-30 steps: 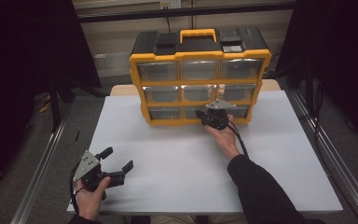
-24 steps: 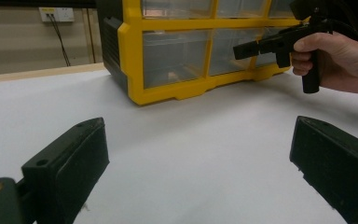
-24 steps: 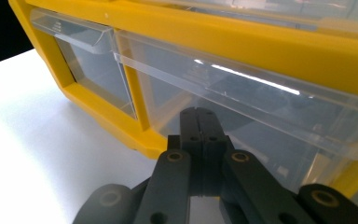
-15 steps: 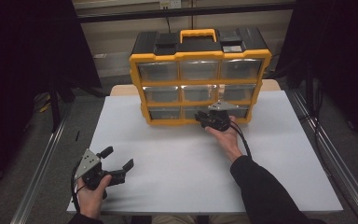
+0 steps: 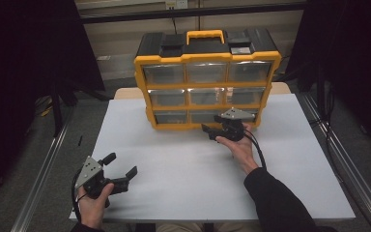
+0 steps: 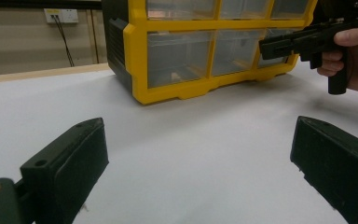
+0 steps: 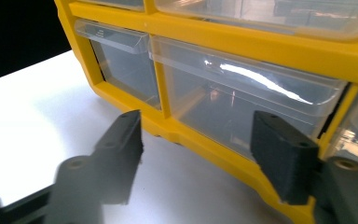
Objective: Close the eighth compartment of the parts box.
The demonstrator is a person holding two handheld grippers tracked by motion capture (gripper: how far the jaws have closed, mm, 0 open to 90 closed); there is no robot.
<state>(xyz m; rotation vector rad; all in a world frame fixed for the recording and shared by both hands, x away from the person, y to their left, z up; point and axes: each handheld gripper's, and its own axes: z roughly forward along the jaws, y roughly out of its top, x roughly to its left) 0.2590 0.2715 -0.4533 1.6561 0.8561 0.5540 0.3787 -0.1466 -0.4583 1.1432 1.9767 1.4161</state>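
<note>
A yellow and black drawer organizer with clear drawers stands at the back of the white table. My right gripper hovers just in front of its bottom row, near the bottom middle drawer. Its jaws have just been opening and stand apart with nothing gripped. In the right gripper view my right gripper frames that clear drawer and the yellow frame, a little short of them. My left gripper rests open at the table's near left corner. In the left gripper view the left gripper faces the organizer and the right gripper.
The organizer's black top carries a yellow handle. Wide bare table surface lies between the two grippers. Metal rails run along both sides of the table, with dark curtains beyond. A wall socket sits behind the table.
My right gripper has drawn back a little from the bottom row toward the person, and its jaws have gone from shut to apart. The left gripper has stayed put.
</note>
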